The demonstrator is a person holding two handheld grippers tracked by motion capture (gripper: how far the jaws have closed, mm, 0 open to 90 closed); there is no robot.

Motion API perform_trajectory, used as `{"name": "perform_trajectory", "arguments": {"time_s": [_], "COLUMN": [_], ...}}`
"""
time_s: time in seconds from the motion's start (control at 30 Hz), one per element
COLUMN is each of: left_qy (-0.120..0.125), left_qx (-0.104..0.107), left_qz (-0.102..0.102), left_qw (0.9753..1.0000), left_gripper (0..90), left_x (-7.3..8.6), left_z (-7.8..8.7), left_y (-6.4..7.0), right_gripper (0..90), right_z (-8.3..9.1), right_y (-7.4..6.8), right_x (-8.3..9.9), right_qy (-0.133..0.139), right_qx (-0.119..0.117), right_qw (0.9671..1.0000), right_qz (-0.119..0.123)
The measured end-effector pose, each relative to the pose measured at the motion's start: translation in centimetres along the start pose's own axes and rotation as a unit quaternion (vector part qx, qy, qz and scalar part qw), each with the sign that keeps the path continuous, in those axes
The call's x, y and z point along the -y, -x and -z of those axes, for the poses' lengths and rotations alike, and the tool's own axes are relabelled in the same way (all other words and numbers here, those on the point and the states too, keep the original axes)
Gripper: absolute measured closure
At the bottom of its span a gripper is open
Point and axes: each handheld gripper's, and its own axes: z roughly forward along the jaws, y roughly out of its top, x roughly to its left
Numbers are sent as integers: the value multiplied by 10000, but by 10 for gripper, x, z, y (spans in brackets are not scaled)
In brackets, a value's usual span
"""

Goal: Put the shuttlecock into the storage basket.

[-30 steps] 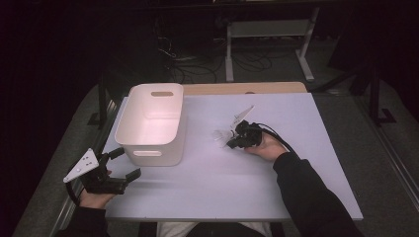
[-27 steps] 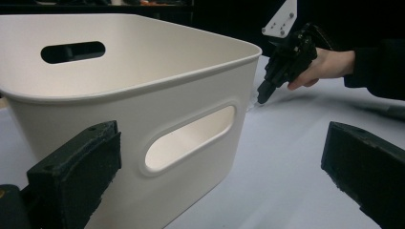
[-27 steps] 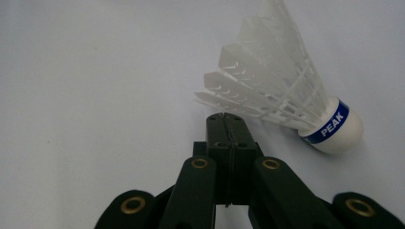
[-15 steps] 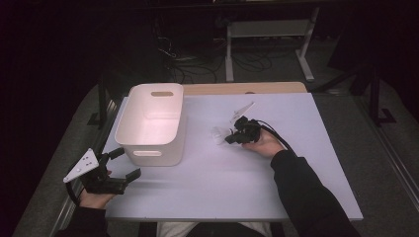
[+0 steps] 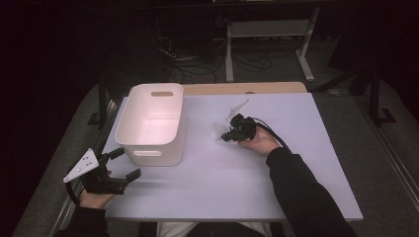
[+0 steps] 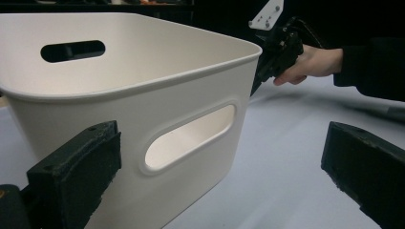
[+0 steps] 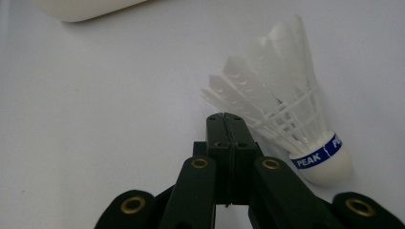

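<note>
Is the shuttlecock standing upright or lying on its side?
On its side. The shuttlecock lies on the table, cork base low, feathers fanning away, beside the shut right tongs.
</note>
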Motion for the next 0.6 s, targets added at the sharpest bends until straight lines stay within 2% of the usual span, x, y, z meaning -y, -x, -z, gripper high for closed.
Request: {"name": "perform_trajectory", "arguments": {"time_s": [0.6], "left_qy": [-6], "left_qx": [-7], "left_qz": [3], "left_qw": [10000], "left_gripper": [0], "left_x": [0], "left_z": [0], "left_y": [0], "right_gripper": [892], "right_z": [-10], "right_y": [7], "right_x": [-7], "right_qy": [83], "right_qx": [59], "right_qw": [9999], "right_qz": [-62]}}
